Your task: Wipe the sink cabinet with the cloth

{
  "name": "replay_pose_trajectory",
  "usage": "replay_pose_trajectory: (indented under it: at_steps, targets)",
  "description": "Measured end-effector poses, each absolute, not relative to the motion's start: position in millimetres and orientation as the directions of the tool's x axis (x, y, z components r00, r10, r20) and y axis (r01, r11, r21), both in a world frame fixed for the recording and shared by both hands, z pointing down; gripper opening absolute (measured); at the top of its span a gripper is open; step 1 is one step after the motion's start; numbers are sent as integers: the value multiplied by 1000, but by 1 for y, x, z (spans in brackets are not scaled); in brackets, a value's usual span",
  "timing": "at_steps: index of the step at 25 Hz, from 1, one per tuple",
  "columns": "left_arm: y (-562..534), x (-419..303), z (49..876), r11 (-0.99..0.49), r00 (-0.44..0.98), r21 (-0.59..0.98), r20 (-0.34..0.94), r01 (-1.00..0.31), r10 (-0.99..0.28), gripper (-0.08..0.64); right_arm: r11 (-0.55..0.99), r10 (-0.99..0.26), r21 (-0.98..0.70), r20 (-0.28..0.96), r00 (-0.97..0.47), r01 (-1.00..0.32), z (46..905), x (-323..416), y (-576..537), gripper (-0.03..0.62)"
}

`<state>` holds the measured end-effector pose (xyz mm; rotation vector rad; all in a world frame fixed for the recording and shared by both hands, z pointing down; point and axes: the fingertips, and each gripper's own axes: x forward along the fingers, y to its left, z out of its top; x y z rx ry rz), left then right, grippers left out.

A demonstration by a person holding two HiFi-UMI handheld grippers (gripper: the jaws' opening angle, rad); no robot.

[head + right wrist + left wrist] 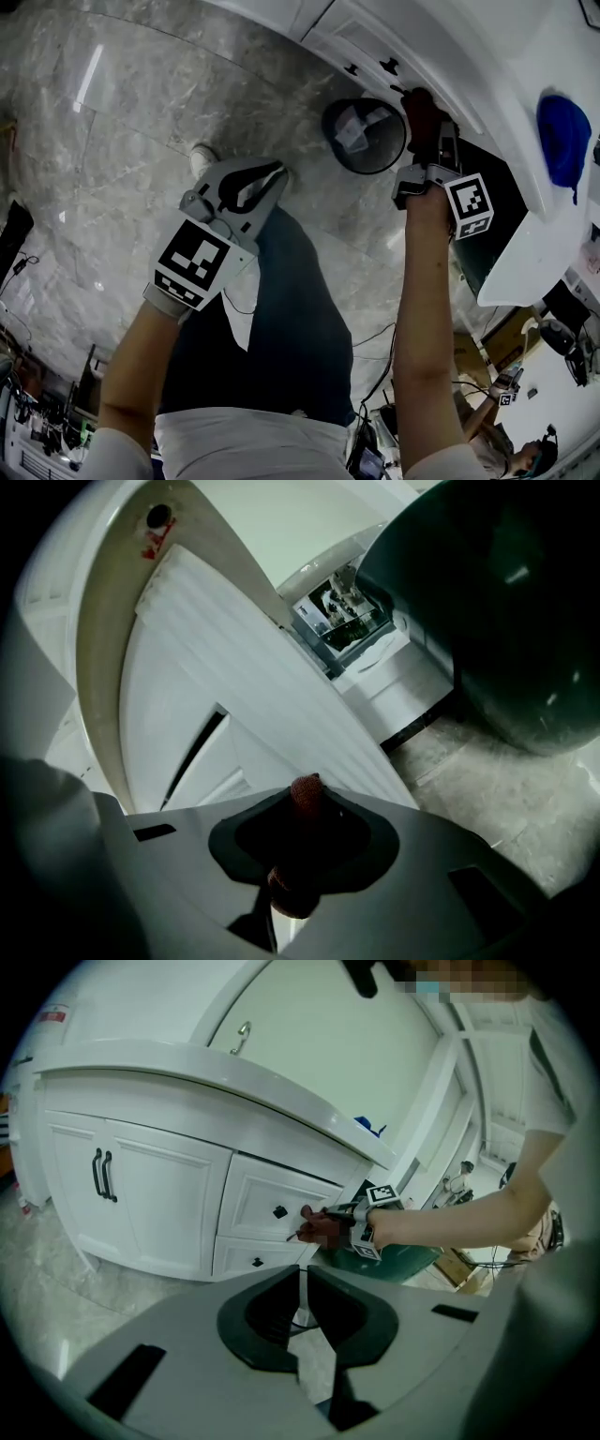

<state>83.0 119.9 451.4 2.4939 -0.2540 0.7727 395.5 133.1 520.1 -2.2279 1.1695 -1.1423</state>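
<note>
The white sink cabinet [169, 1194] curves across the left gripper view, with two doors on its left and two drawers with black knobs on its right. My right gripper [424, 120] is shut on a dark red cloth [419, 105] and presses it against the upper drawer front beside the knob [279, 1211]. From the left gripper's side the cloth [319, 1226] bunches at the drawer's right edge. In the right gripper view the cloth [305, 797] sticks out between the jaws, tight against the white panel [234, 705]. My left gripper [270, 178] hangs over the floor, shut and empty [302, 1277].
A round black waste bin [366, 136] stands on the marble floor near the cabinet. A dark green container [492, 220] sits right of my right hand. A blue object [562, 131] lies on the countertop. Cables run over the floor, and another person stands at lower right [492, 436].
</note>
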Motion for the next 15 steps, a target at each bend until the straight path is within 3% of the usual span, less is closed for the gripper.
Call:
replay_pose_trajectory:
  at_steps: [15]
  targets:
    - [94,62,480,-812,808,418,580,-406,-105,12,-668,-726,-535,620,297,-517,619,395,124,69]
